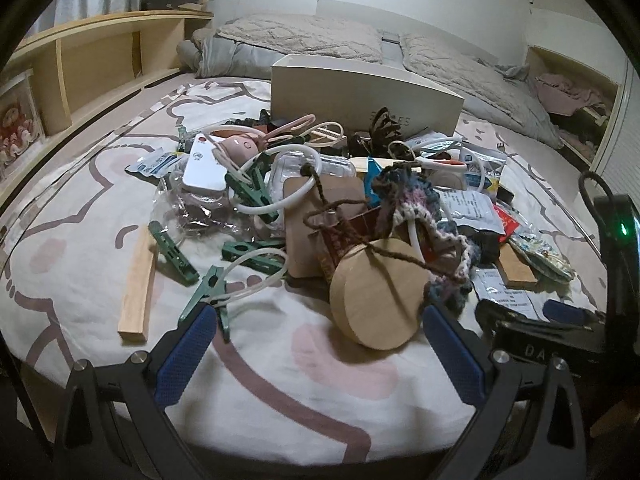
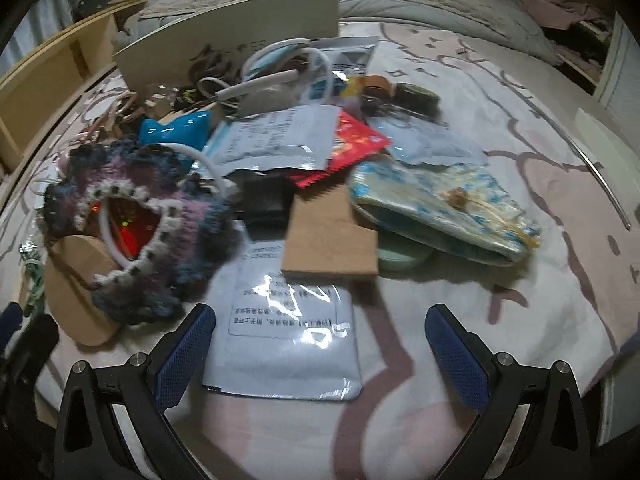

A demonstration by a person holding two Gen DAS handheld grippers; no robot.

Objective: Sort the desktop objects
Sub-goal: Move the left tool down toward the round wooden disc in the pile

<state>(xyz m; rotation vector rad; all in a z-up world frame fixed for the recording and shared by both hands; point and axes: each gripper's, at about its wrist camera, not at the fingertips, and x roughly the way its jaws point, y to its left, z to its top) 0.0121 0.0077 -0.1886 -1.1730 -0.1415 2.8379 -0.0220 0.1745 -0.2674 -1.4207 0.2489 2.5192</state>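
Note:
A heap of small objects lies on a patterned bedsheet [image 1: 280, 360]. My left gripper [image 1: 320, 320] is open and empty, just in front of a round wooden disc [image 1: 378, 294] with brown yarn over it; a green clothes peg [image 1: 204, 294] lies at its left fingertip. My right gripper [image 2: 320, 320] is open and empty over a silvery foil packet [image 2: 288, 336]. A knitted purple-blue pouch [image 2: 156, 216] sits to its left, a brown card [image 2: 332, 236] and a blue-patterned fabric pouch [image 2: 444, 204] lie beyond.
A white box [image 1: 360, 92] stands behind the heap. A wooden stick [image 1: 138, 284] lies at the left, more green pegs [image 1: 172, 252] and a white charger [image 1: 204, 164] beyond. Wooden shelves [image 1: 100, 60] run along the left; pillows [image 1: 320, 36] lie behind.

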